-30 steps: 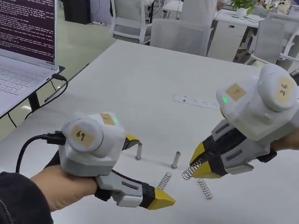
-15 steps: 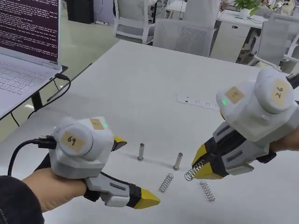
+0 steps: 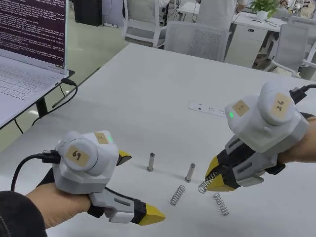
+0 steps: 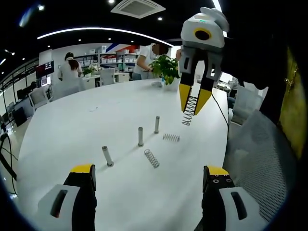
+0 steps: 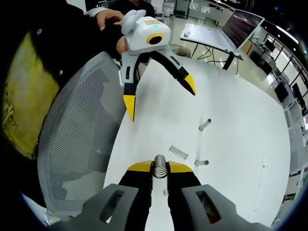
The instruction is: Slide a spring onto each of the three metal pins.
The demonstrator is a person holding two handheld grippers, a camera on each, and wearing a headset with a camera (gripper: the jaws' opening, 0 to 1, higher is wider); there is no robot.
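Two short metal pins (image 3: 150, 161) (image 3: 190, 173) stand upright on the white table (image 3: 148, 89); the left gripper view shows three pins (image 4: 107, 156) (image 4: 140, 136) (image 4: 157, 124) in a row. My right gripper (image 3: 214, 181) is shut on a spring (image 3: 208, 181), held just right of the nearer pin and above the table; the spring (image 5: 160, 166) sits between its jaws. Two loose springs (image 3: 177, 194) (image 3: 220, 204) lie flat near the pins. My left gripper (image 3: 138, 186) is open and holds nothing, left of the pins.
An open laptop (image 3: 29, 44) with a black cable (image 3: 61, 94) sits on a side desk at far left. A white power strip (image 3: 207, 108) lies behind the pins. Mesh office chairs (image 3: 197, 39) stand beyond the table's far edge.
The head camera has shifted. My left gripper has drawn back to the left, away from the pins. My right gripper stays shut on the spring beside the right-hand pin.
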